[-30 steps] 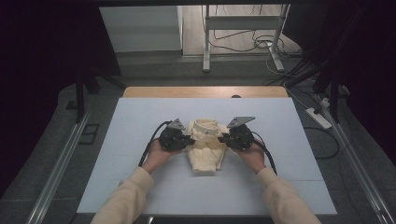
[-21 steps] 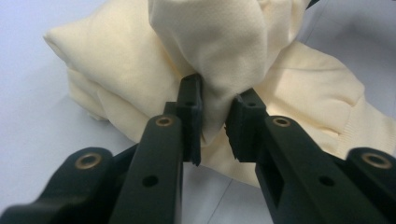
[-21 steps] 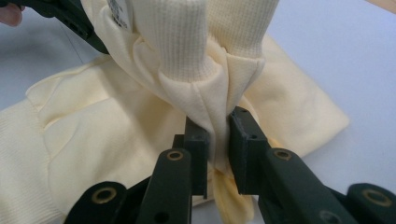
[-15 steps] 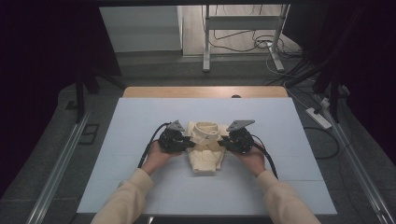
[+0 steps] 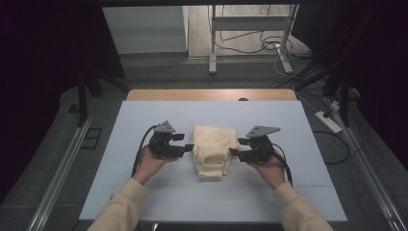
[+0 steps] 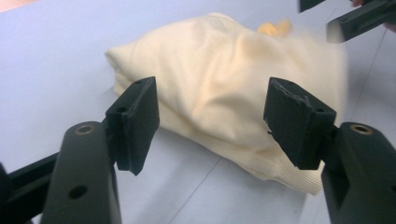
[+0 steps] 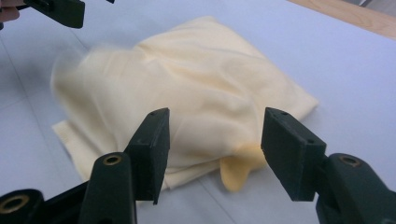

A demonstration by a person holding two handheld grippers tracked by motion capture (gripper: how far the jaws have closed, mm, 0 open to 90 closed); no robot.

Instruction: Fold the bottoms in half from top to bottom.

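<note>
The folded cream cloth [image 5: 213,150] lies at the centre of the frame on the pale table [image 5: 144,115]. The left gripper [image 5: 187,147] and right gripper [image 5: 234,149] flank it; their jaws have just been opening and stand spread, pinching nothing.

Motion-blurred edge of folded cream garment [image 7: 79,88]

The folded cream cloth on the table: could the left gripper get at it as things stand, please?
Probably yes. The left gripper sits right beside the cream cloth, its jaws just opened and empty, with bare table around. The right gripper waits at the opposite edge, out of its path.
</note>
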